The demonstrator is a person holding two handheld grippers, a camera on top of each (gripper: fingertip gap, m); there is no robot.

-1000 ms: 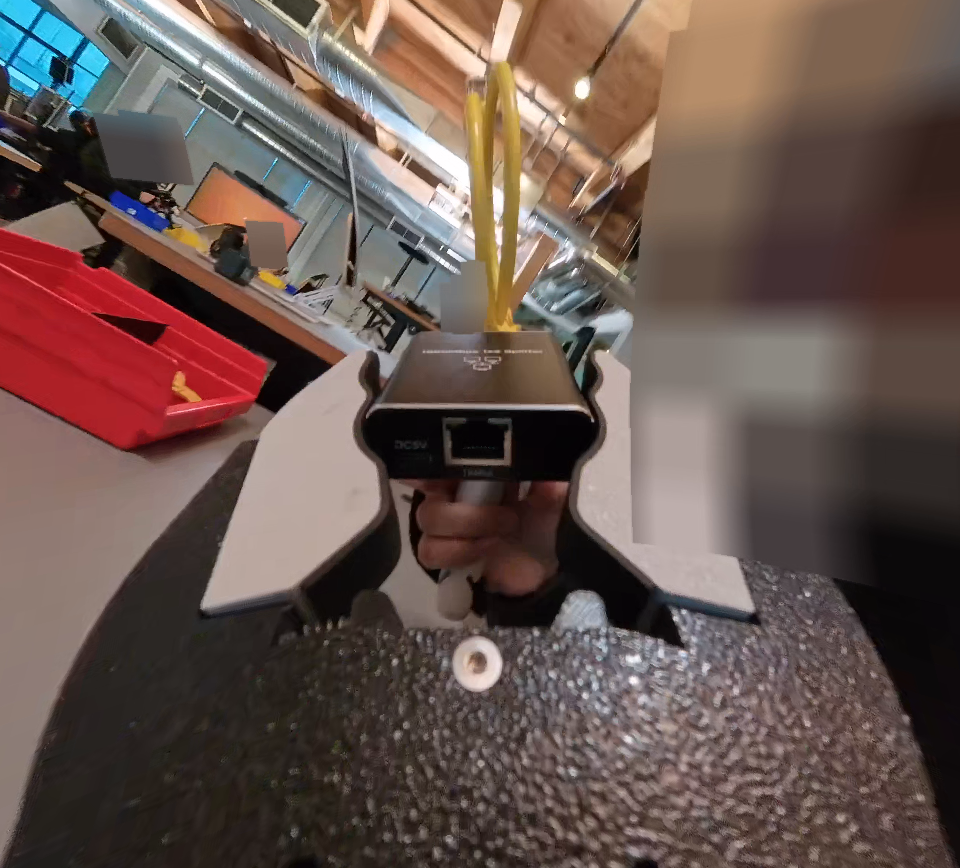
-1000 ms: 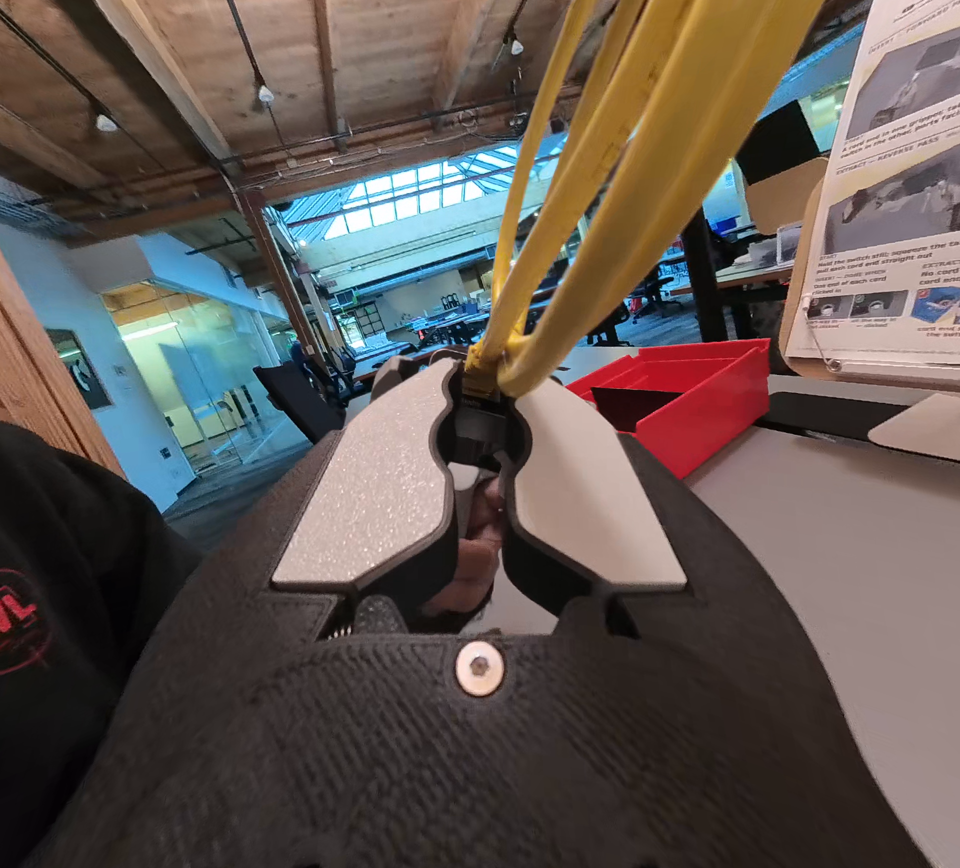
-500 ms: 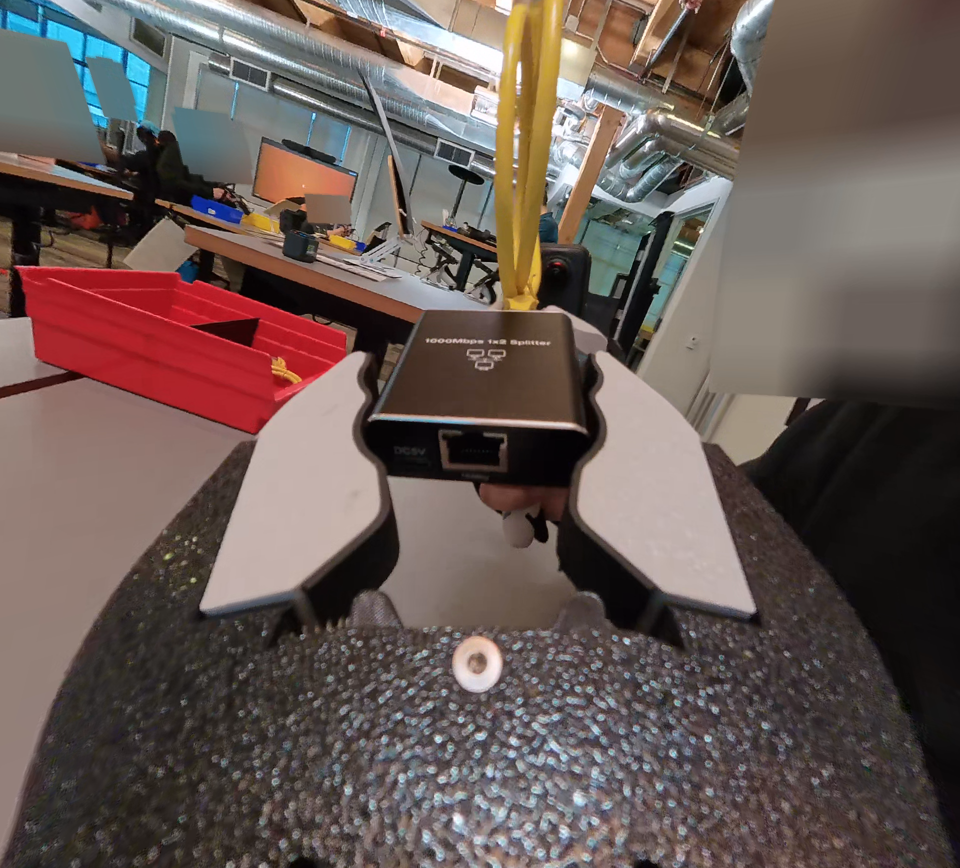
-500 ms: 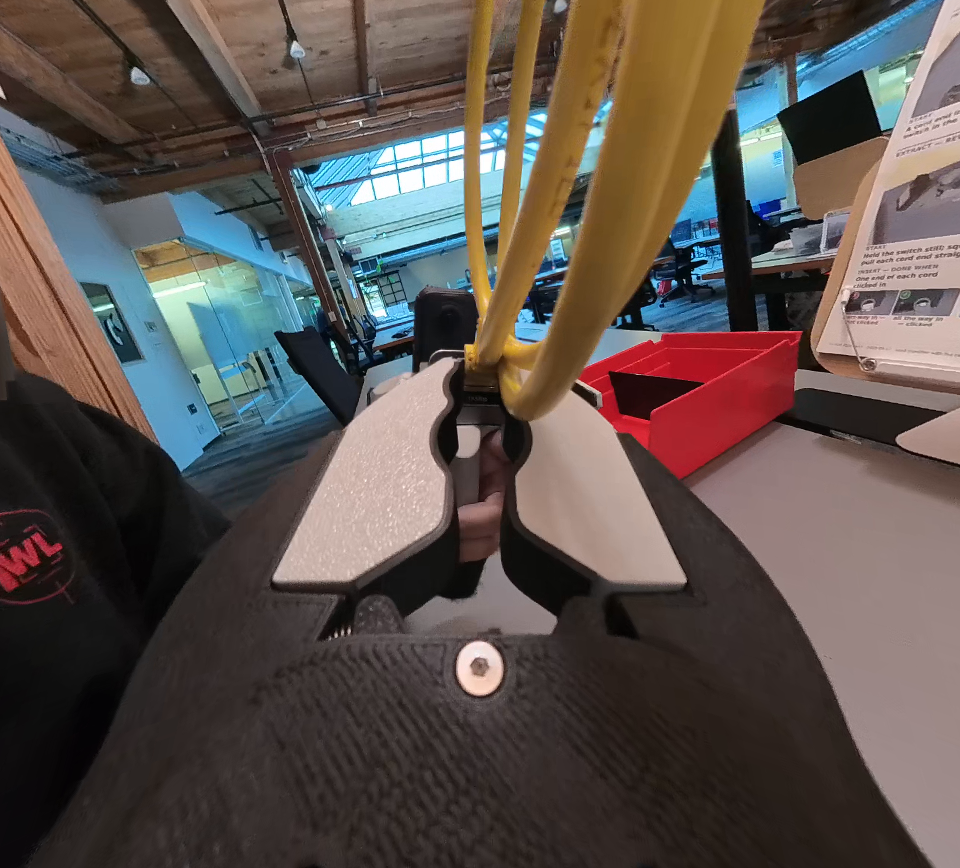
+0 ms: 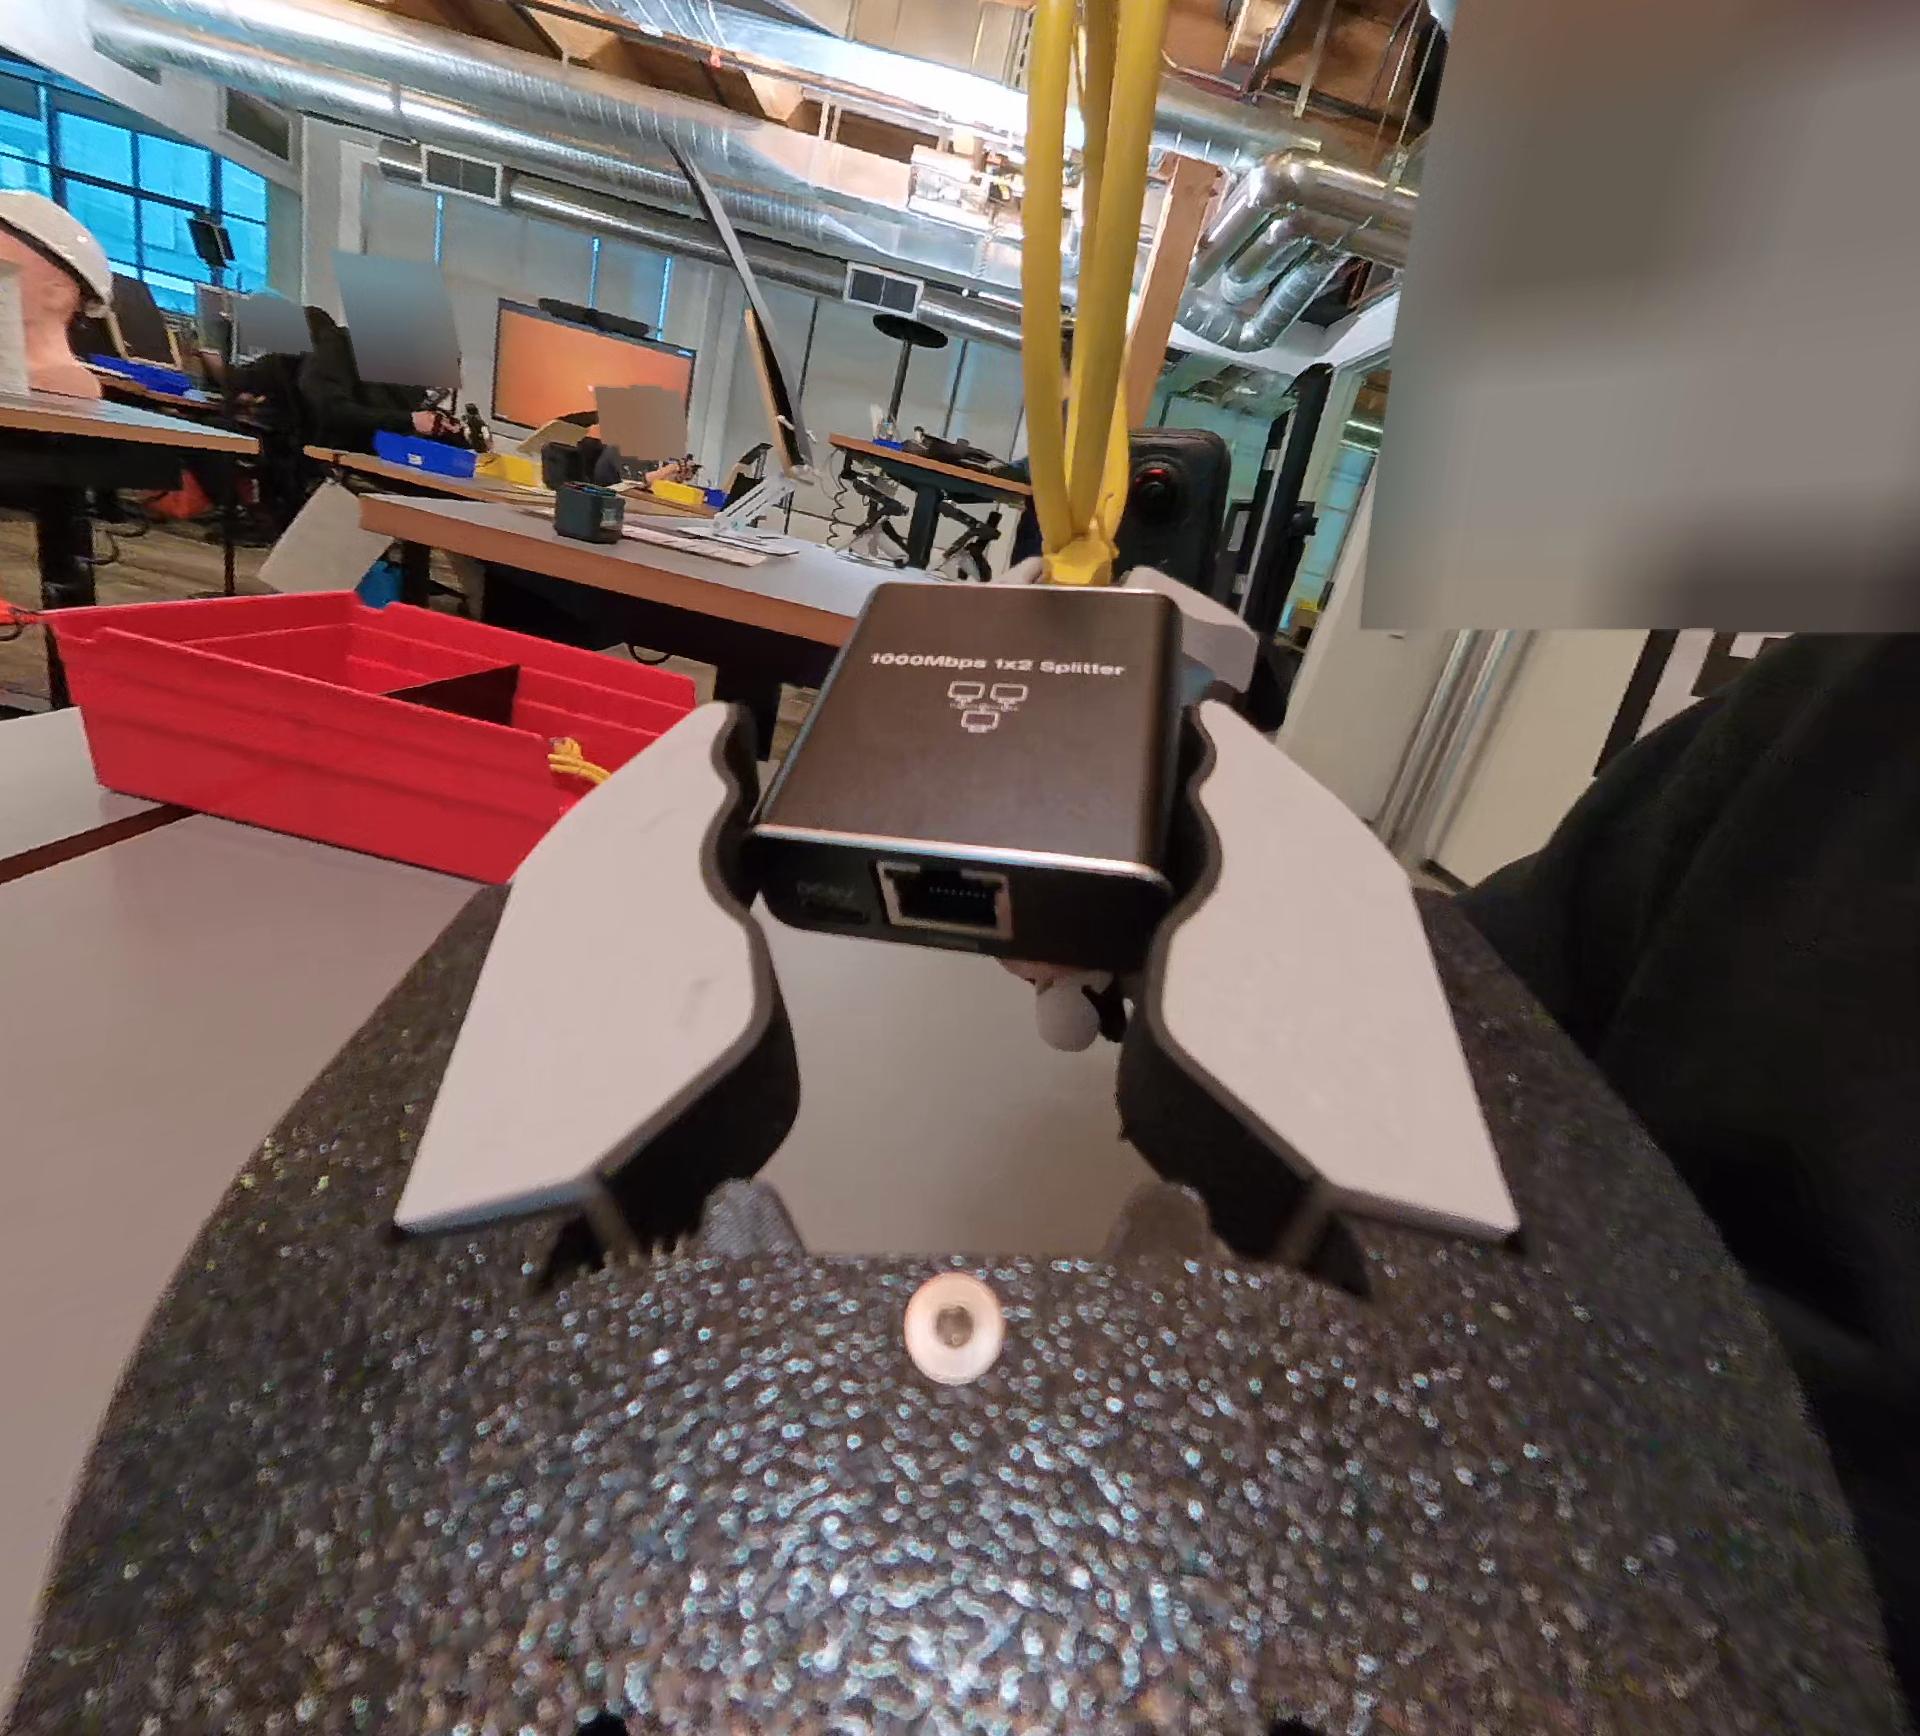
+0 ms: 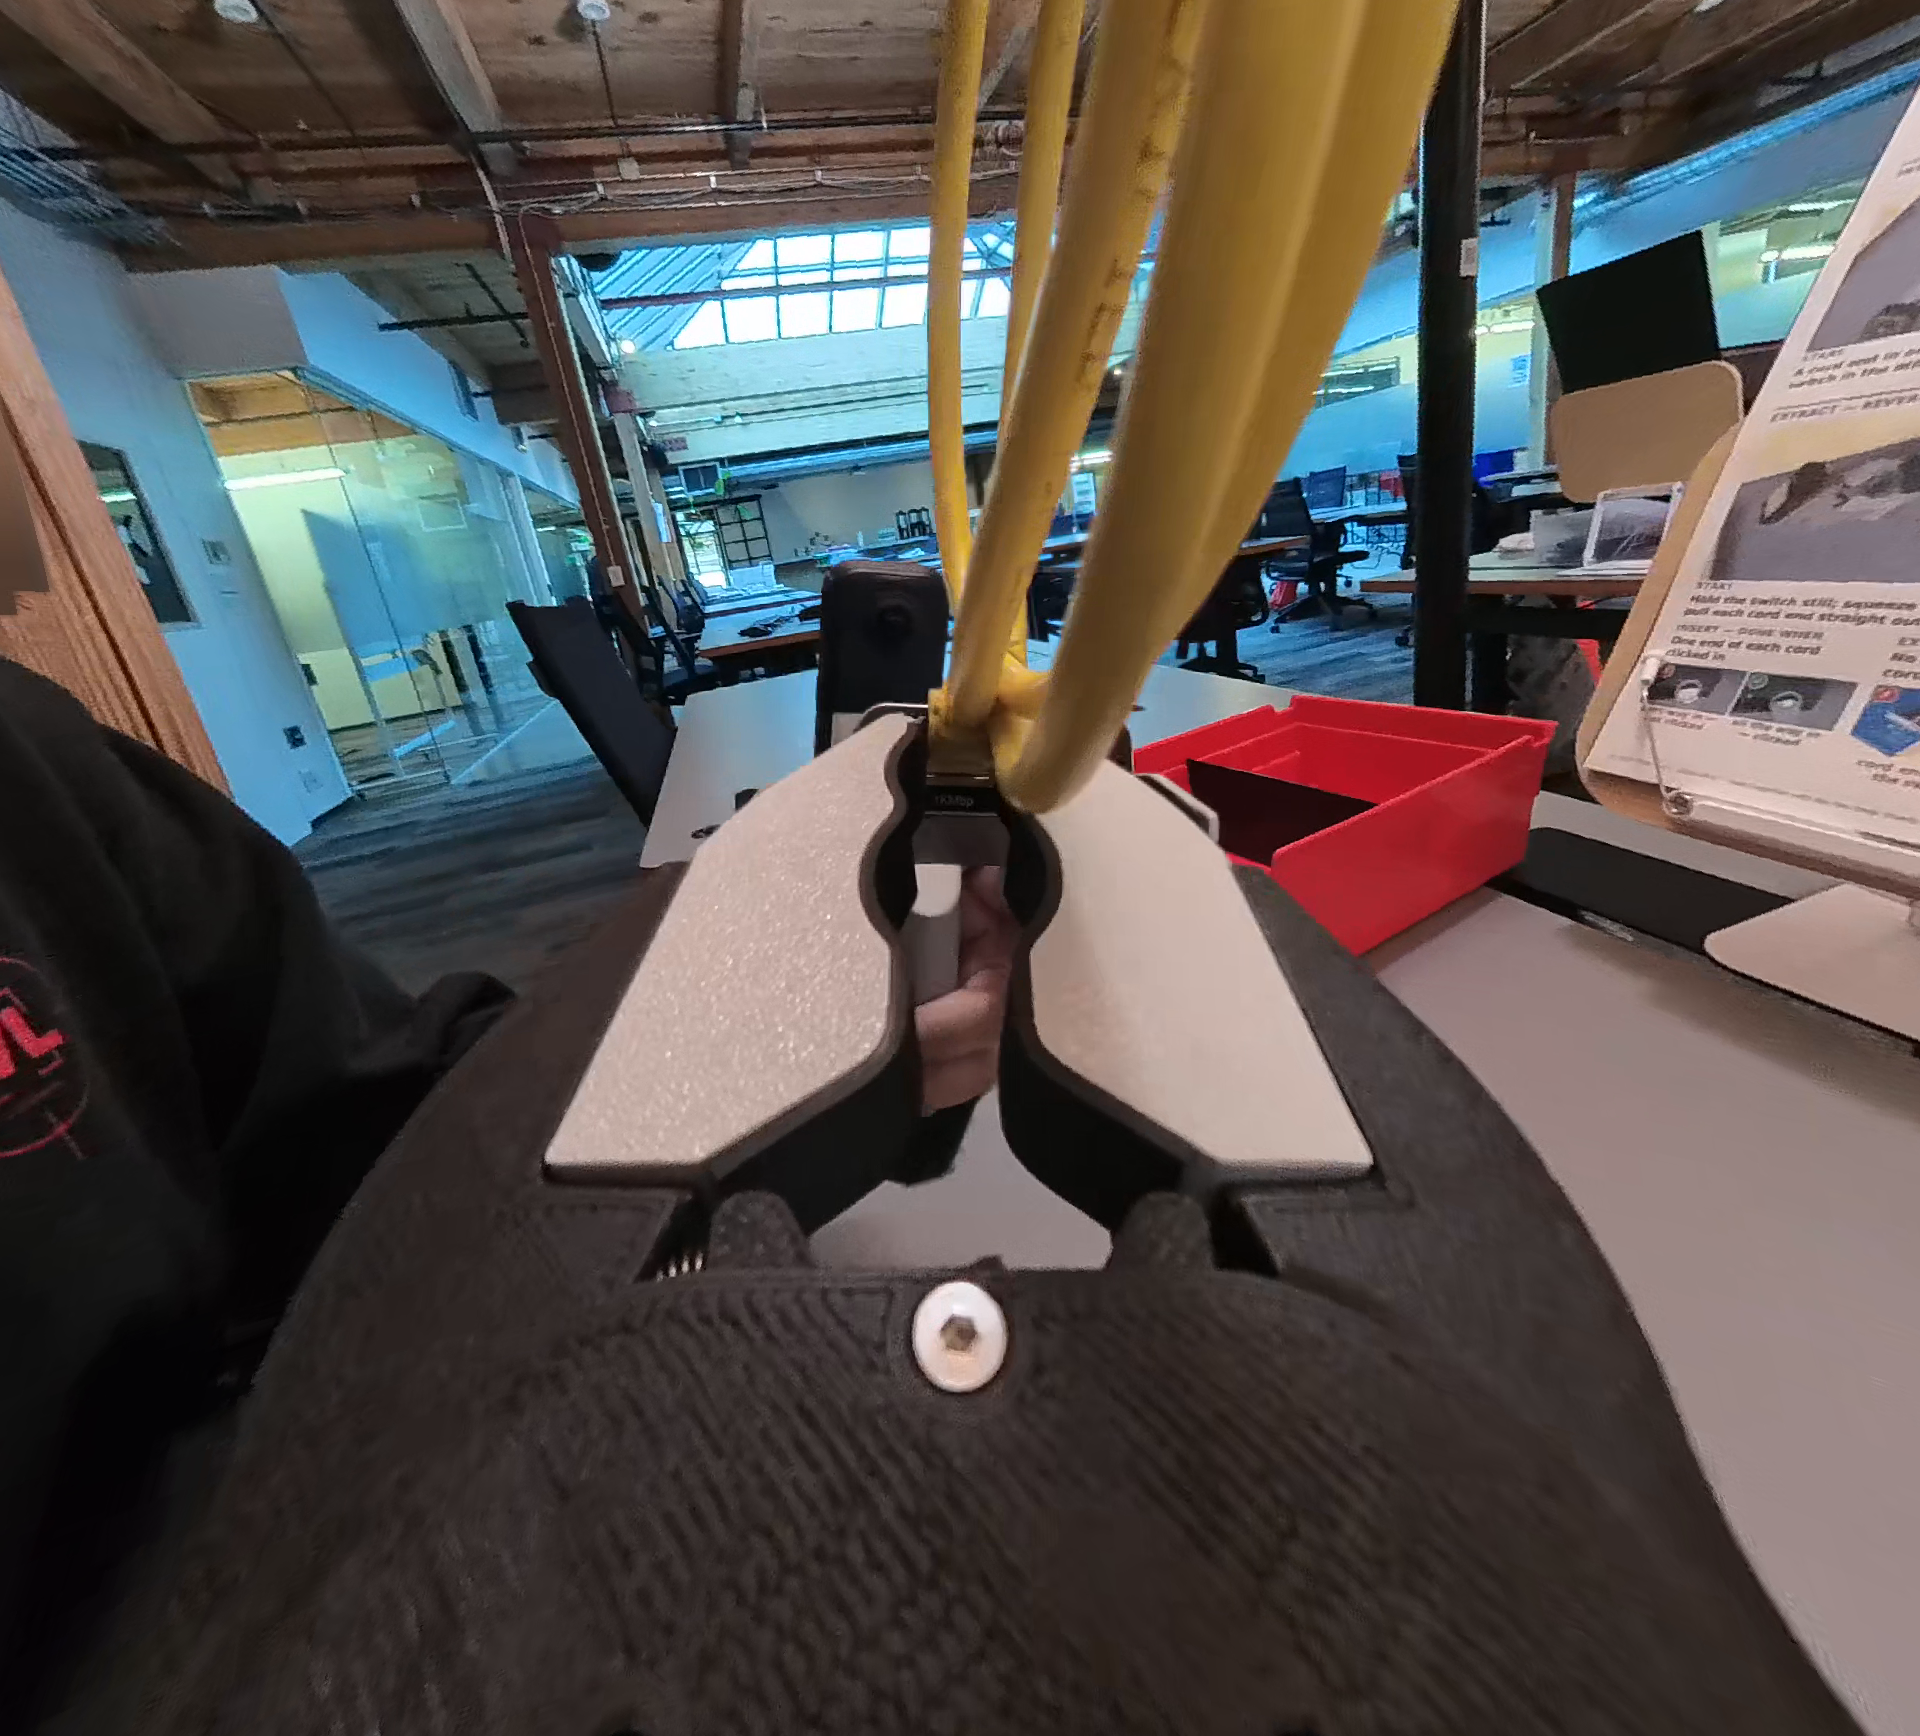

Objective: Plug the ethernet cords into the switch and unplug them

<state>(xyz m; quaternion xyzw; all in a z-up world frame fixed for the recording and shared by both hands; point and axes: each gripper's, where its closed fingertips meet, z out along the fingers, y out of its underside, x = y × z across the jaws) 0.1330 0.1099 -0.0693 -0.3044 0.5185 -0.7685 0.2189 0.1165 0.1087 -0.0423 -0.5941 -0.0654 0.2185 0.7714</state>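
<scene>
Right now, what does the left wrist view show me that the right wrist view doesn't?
Only the left wrist view: the switch's near face, with one empty port, clamped between the left gripper's fingers; a yellow bit at the bin's near corner.

Only the right wrist view: the right gripper closed on the switch's cord end, and the instruction sheet on a stand on the grey table.

Both: the yellow ethernet cords looping upward from the switch's far end, and the red bin.
</scene>
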